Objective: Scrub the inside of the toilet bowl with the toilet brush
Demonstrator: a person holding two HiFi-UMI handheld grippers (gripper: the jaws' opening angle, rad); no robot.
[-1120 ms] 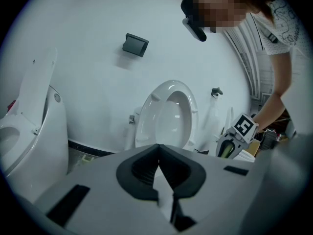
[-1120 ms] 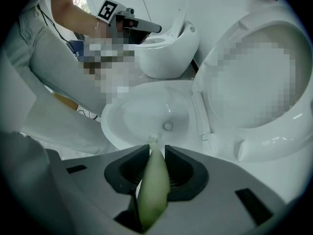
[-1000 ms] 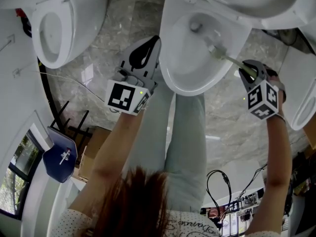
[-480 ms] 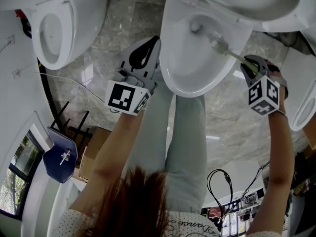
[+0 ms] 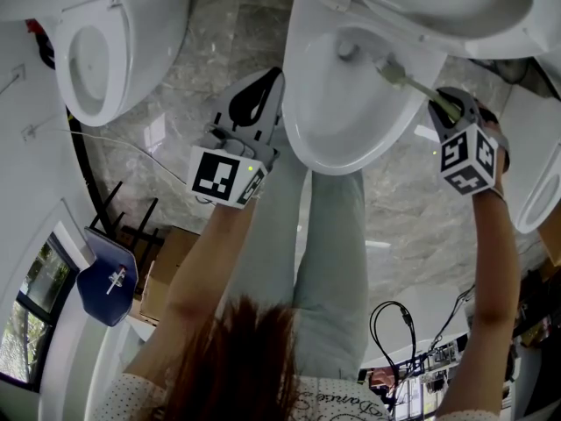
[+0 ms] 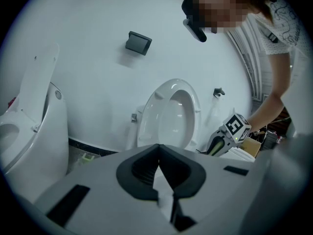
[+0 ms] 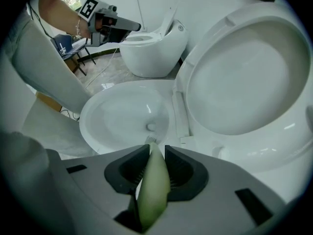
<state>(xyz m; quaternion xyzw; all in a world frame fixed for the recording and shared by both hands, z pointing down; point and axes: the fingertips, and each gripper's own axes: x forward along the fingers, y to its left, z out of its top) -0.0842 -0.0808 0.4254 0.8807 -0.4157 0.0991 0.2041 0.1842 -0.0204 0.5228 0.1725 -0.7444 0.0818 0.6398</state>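
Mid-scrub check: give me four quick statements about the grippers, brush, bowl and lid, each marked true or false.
1. The right gripper is shut on the brush. True.
2. The left gripper grips the bowl rim. False: its fingers are shut on nothing.
3. The brush's head is inside the bowl. True.
4. The lid is down. False: it stands raised behind the bowl.

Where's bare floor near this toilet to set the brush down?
Bare marble floor lies between the toilet bowl and the neighbouring toilet on the left. It is crowded lower left, around the blue chair and cardboard box.
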